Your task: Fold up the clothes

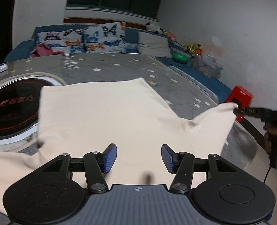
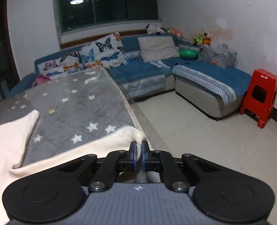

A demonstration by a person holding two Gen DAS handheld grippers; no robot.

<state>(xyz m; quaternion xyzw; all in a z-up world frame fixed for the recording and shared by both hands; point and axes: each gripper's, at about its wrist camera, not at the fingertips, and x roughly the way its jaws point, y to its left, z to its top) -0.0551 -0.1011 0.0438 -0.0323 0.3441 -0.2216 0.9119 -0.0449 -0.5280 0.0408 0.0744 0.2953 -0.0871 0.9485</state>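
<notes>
A cream garment (image 1: 104, 116) lies spread on the grey star-patterned table (image 1: 108, 69). My left gripper (image 1: 139, 158) hovers over its near part, jaws wide apart, nothing between the blue pads (image 1: 110, 157). In the left wrist view my right gripper (image 1: 238, 110) pinches the garment's right corner and holds it lifted off the table. In the right wrist view the right gripper (image 2: 138, 156) is shut on that cream corner (image 2: 136, 136) at the table's right edge, and the rest of the garment (image 2: 5, 142) trails left.
A round induction cooker (image 1: 12, 110) is set in the table at left, partly under the garment. A blue corner sofa (image 2: 147, 69) with butterfly cushions (image 2: 102, 54) stands behind. A red plastic stool (image 2: 260, 95) stands on the tiled floor (image 2: 204, 140) by the wall.
</notes>
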